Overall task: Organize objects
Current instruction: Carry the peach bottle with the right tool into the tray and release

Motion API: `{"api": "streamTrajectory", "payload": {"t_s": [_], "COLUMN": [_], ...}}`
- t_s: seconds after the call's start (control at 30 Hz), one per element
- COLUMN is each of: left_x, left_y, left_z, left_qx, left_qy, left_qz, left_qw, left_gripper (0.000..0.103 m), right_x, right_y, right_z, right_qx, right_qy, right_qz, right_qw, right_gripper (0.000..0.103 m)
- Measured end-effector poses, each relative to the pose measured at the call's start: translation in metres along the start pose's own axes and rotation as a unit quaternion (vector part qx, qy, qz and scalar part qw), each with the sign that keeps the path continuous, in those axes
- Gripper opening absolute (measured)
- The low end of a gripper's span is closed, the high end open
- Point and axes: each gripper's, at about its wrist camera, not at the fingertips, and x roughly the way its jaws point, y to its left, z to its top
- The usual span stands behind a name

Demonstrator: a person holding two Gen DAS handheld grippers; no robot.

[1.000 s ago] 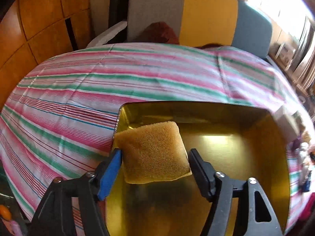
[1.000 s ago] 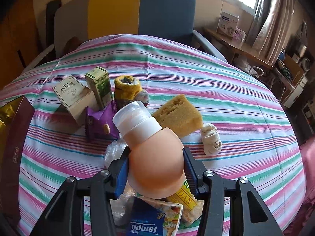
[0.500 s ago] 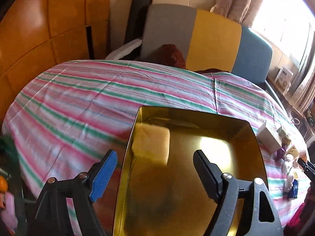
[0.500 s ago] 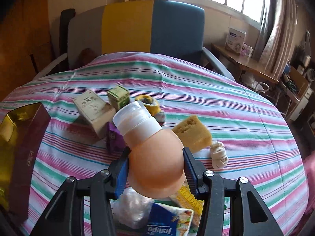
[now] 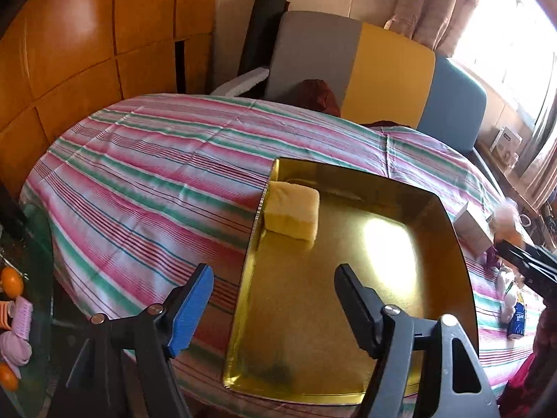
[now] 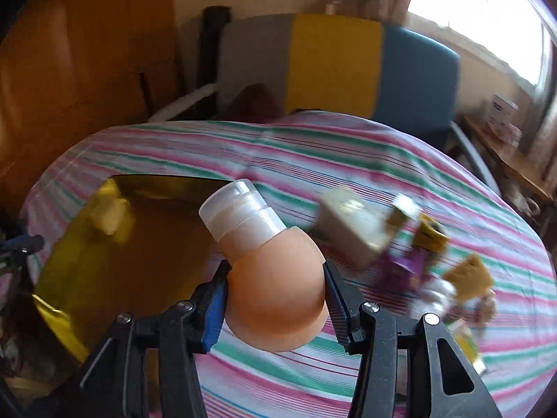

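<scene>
A gold tray (image 5: 383, 365) lies on the striped tablecloth. A yellow sponge (image 5: 292, 214) rests in its far left corner. My left gripper (image 5: 273, 297) is open and empty, held above the tray's near left edge. My right gripper (image 6: 276, 299) is shut on a round orange bottle (image 6: 278, 296) with a clear cap (image 6: 242, 210), held above the cloth just right of the tray (image 6: 59, 268). The sponge (image 6: 111, 214) shows blurred inside the tray in the right wrist view.
A blurred pile lies to the right: a cream box (image 6: 355, 230), a purple packet (image 6: 407, 268), another sponge (image 6: 470, 277). A grey, yellow and blue chair (image 5: 362, 66) stands behind the table. A glass side table with oranges (image 5: 12, 280) is at the left.
My left gripper let go of the sponge in the tray and drew back and up. My right gripper carried the orange bottle left from the pile toward the tray.
</scene>
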Motion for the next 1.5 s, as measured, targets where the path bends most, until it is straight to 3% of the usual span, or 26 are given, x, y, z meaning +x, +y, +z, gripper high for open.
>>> {"api": "streamTrajectory", "payload": {"t_s": [0.13,0.27,0.57,0.63,0.67,0.93,1.5], "left_x": [-0.012,-0.017,-0.011,-0.010,-0.011,-0.022,-0.037], "left_y": [0.002,0.006,0.025,0.027,0.029,0.030,0.003], "left_z": [-0.003,-0.004,-0.009,-0.010,-0.010,-0.007,-0.014], "left_qx": [0.017,0.021,-0.005,-0.008,-0.009,-0.007,0.030], "left_qy": [-0.021,-0.027,-0.016,-0.015,-0.016,-0.043,-0.048], "left_qz": [0.016,0.018,0.018,0.020,0.022,0.046,0.045], "left_qw": [0.9995,0.9992,0.9997,0.9997,0.9996,0.9980,0.9974], "left_gripper": [0.072,0.073,0.074,0.074,0.074,0.074,0.074], "right_x": [0.026,0.075,0.162,0.169,0.171,0.144,0.070], "right_y": [0.075,0.127,0.182,0.190,0.192,0.188,0.164], "right_z": [0.023,0.040,0.055,0.057,0.058,0.055,0.021], "right_qx": [-0.052,-0.072,-0.085,-0.089,-0.092,-0.090,-0.056], "right_qy": [0.024,0.065,0.116,0.114,0.110,0.072,0.010], "right_qz": [0.048,0.057,0.000,-0.007,-0.008,0.004,0.009], "right_qw": [0.997,0.994,0.990,0.989,0.990,0.993,0.998], "right_gripper": [0.052,0.052,0.054,0.065,0.065,0.081,0.094]}}
